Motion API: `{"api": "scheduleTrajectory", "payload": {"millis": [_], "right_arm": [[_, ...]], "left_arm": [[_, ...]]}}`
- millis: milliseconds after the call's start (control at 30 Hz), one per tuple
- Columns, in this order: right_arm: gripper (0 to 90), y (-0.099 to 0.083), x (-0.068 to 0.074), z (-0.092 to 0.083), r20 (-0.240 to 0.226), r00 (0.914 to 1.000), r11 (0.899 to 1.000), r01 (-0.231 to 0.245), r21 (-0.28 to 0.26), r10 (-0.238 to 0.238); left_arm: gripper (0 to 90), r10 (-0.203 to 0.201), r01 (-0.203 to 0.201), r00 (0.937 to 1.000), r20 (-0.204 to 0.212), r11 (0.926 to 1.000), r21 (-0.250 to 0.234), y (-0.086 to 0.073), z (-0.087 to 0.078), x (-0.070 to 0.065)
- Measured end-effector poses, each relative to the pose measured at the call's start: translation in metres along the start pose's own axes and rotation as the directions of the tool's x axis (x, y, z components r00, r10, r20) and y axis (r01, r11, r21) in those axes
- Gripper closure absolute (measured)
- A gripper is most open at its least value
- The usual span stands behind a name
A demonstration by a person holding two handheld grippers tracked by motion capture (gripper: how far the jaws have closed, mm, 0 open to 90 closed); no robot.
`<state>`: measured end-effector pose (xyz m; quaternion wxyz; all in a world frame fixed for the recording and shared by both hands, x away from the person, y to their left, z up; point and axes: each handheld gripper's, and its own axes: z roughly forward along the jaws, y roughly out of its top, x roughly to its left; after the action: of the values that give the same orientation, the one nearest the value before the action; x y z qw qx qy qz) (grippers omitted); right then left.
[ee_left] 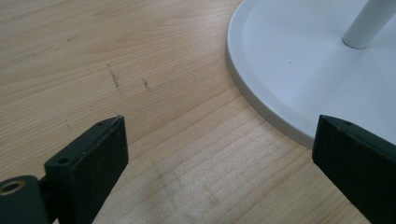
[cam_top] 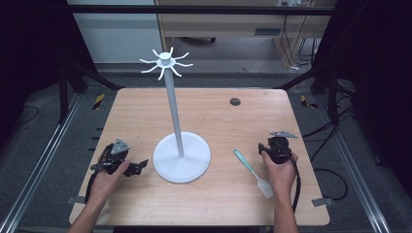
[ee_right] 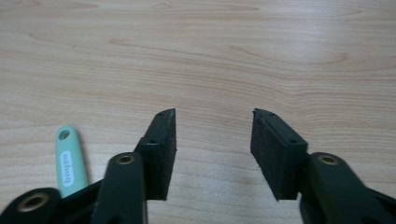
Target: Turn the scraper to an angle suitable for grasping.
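Pale wooden bench (cam_top: 214, 111), fine-grained, set amid dark framing. At frame centre, a white stand (cam_top: 180, 158): round flat base, slim pole, curled hooks on top. At lower right, a spatula (cam_top: 253, 167), mint handle with a hanging hole, white blade, lying flat just left of the right gripper (ee_right: 214, 128). Jaws there parted, empty, black and ridged. Left gripper (ee_left: 215, 140) beside the base, jaws wide, empty too. Probably the opening step: spatula not yet picked up. Next, likely, a swing left to straddle the handle, then closing.
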<state>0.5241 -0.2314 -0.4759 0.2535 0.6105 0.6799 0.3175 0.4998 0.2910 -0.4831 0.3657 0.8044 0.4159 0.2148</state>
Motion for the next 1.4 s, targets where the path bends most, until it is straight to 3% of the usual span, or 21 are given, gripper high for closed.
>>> {"api": "scheduleTrajectory", "payload": {"millis": [233,467,567,800,1100,1233,1300,1333,1400], "right_arm": [[75.3,0.001,0.014,0.001,-0.031,0.9977,0.998,0.061,0.022,-0.060],[89.6,0.002,0.027,0.004,-0.076,0.9890,0.989,0.132,0.070,-0.127],[90.0,0.001,0.034,0.006,-0.108,0.9808,0.981,0.172,0.089,-0.162],[90.0,-0.001,0.044,0.009,-0.159,0.9674,0.970,0.216,0.111,-0.197],[90.0,-0.003,0.056,0.016,-0.175,0.9561,0.952,0.263,0.155,-0.235],[90.0,-0.004,0.058,0.016,-0.187,0.9537,0.952,0.265,0.152,-0.236],[90.0,-0.004,0.059,0.015,-0.217,0.9472,0.950,0.272,0.154,-0.236],[90.0,-0.005,0.062,0.014,-0.237,0.9390,0.945,0.290,0.154,-0.249],[90.0,-0.006,0.064,0.013,-0.257,0.9354,0.944,0.289,0.158,-0.243]], "left_arm": [[3.3,0.002,-0.002,1.0000,-0.002,1.0000,0.000,0.000,0.000,0.000],[3.4,0.006,-0.006,1.0000,0.001,1.0000,0.002,0.000,0.001,-0.001],[3.4,0.010,-0.010,1.0000,0.002,0.9999,0.008,0.000,0.002,-0.002],[3.4,0.012,-0.012,0.9999,0.002,0.9999,0.007,0.000,0.002,-0.002],[3.4,0.016,-0.016,0.9999,0.004,0.9998,0.008,0.000,0.002,-0.003],[3.4,0.019,-0.019,0.9998,0.004,0.9998,0.010,0.001,0.002,-0.003],[3.4,0.020,-0.020,0.9998,0.003,0.9997,0.011,0.001,0.002,-0.003],[3.4,0.020,-0.020,0.9998,0.003,0.9997,0.011,0.001,0.002,-0.003],[3.4,0.022,-0.022,0.9997,0.004,0.9996,0.015,0.001,0.002,-0.003]]}}
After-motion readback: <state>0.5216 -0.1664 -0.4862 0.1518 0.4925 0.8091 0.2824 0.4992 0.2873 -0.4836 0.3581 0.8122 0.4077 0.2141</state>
